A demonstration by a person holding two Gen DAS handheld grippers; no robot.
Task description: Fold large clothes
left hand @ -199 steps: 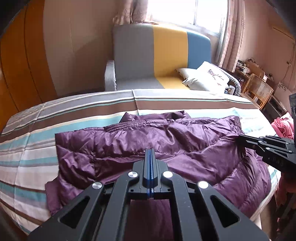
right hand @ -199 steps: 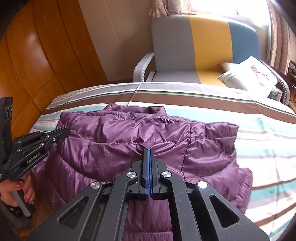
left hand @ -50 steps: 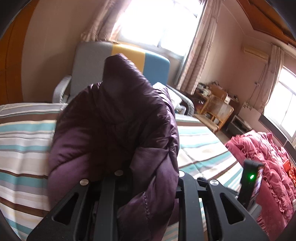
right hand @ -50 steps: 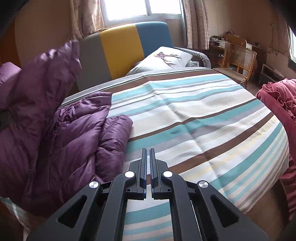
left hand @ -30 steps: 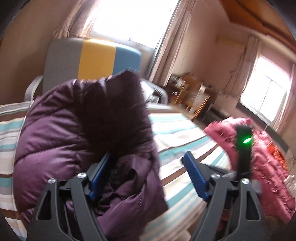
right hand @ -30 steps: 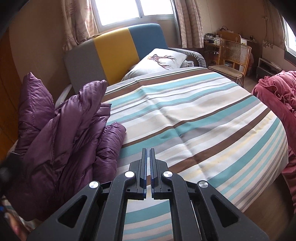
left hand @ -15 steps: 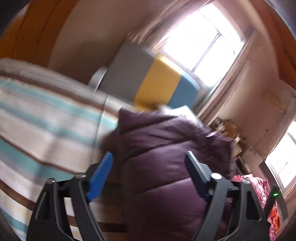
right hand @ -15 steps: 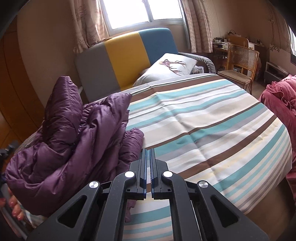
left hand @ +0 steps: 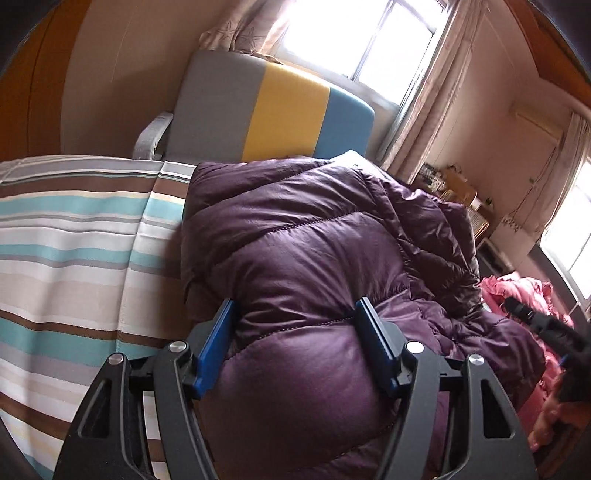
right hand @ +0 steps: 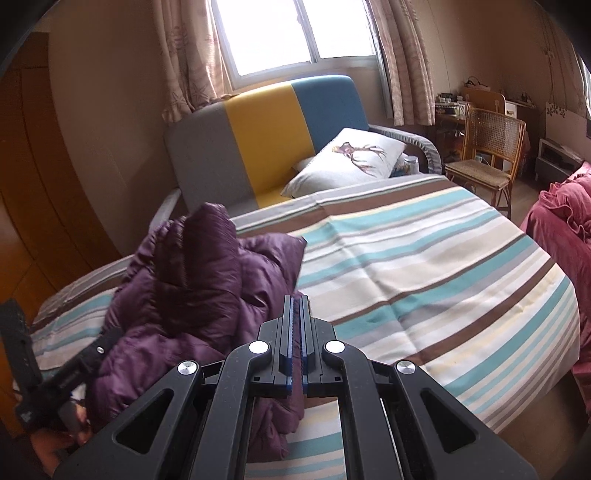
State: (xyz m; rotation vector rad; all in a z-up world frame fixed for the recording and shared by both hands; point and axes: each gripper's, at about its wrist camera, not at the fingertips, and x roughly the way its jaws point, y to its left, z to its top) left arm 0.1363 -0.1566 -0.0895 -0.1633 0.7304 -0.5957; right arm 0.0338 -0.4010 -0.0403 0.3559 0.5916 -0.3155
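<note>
puffy quilted purple jacket (left hand: 314,266) bunched btwn wide-spread l gripper (left hand: 295,343) jaws; r gripper (right hand: 296,332) jaws closed, empty

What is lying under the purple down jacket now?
The purple down jacket lies bunched on the striped bedsheet, which shows all around it. Whether anything else lies under the jacket cannot be seen; its bulk covers that part. The left gripper straddles its near end.

Striped bed (right hand: 424,266), tricolour sofa (right hand: 266,133) (cushioned), sunlit window (right hand: 273,33)

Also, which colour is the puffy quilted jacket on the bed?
The puffy quilted jacket is dark purple with a slight sheen; the left wrist view shows it best.
</note>
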